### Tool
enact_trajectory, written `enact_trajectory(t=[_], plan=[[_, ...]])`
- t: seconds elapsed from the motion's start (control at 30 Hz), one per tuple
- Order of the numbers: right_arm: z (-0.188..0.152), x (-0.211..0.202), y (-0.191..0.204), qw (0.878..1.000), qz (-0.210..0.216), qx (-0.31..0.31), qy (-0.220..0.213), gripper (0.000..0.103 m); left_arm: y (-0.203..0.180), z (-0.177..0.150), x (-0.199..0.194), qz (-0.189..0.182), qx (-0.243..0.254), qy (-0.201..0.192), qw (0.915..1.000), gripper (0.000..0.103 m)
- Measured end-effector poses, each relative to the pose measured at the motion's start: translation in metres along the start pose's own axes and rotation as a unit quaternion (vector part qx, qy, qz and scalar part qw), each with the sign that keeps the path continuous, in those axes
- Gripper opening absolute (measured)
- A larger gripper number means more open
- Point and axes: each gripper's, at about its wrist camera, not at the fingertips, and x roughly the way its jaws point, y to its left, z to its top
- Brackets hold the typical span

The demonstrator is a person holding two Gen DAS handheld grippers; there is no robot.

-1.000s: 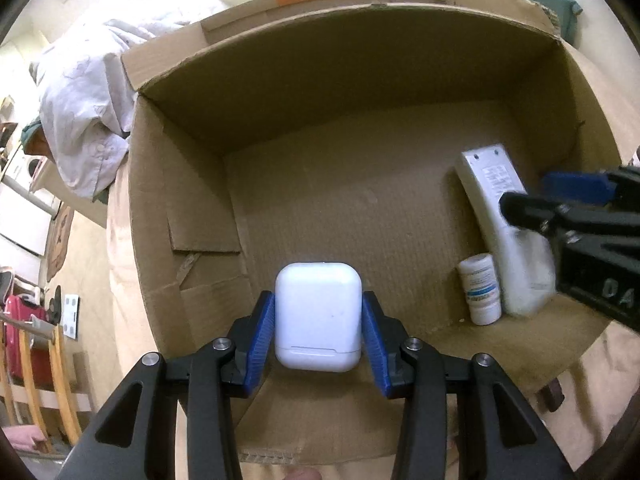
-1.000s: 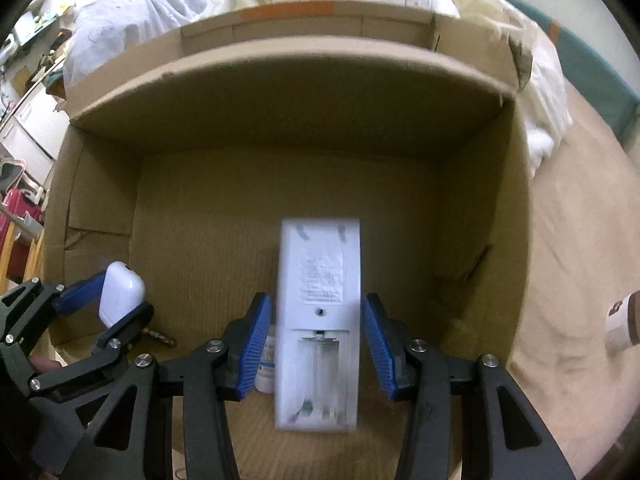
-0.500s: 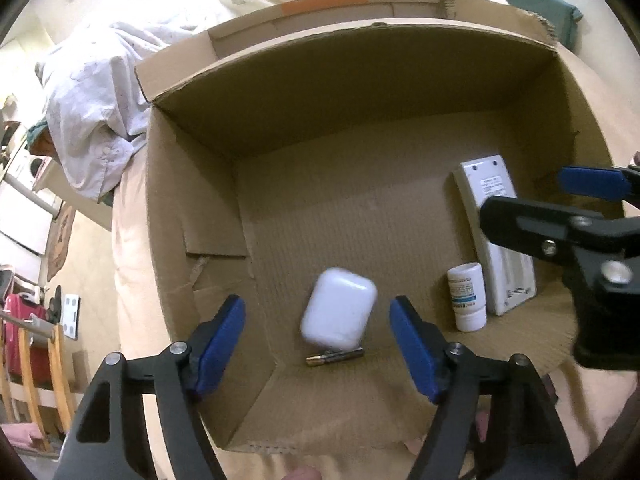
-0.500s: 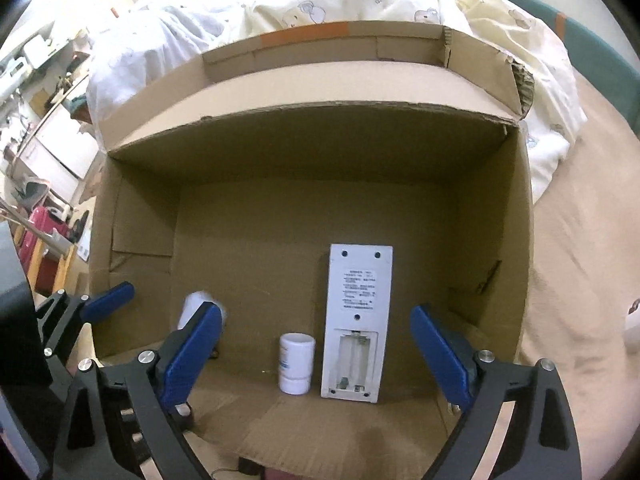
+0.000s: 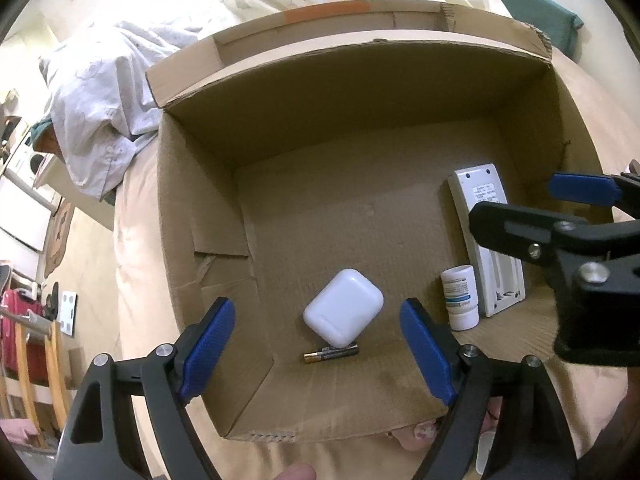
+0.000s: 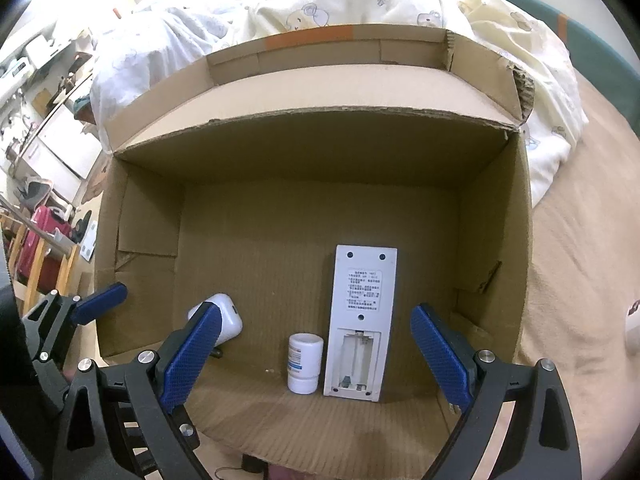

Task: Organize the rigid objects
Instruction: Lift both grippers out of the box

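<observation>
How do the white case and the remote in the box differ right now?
The case is small, squarish and rounded; the remote is long, flat and rectangular. The case sits skewed, one corner over a battery; the remote lies flat, back up. The case looks closed; the remote's battery compartment is open and empty. Both are white and lie on the floor of the box, neither gripped.

Both claws let go: the earbud case (image 5: 343,307) and remote (image 6: 362,322) now lie on the box (image 5: 360,128) floor
</observation>
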Motion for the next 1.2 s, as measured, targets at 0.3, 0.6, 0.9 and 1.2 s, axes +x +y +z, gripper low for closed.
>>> enact_trajectory(t=[0.3,0.6,0.9,1.2], plan=[[0.002,-0.016,0.001,1.0,0.016,0.008,-0.014,0.101,0.009,0.0,-0.019,-0.011,-0.028,-0.009,0.9995,0.083],[-0.006,-0.047,-0.003,0.999,0.022,0.027,-0.037,0.101,0.023,-0.008,-0.042,-0.016,-0.039,-0.01,0.9991,0.083],[-0.035,-0.074,-0.006,0.998,0.04,0.04,-0.04,0.101,0.031,-0.039,-0.058,-0.023,-0.059,-0.006,0.998,0.083],[-0.067,-0.084,-0.019,0.997,0.043,0.062,-0.029,0.101,0.043,-0.057,-0.063,-0.029,-0.084,-0.002,0.996,0.083]])
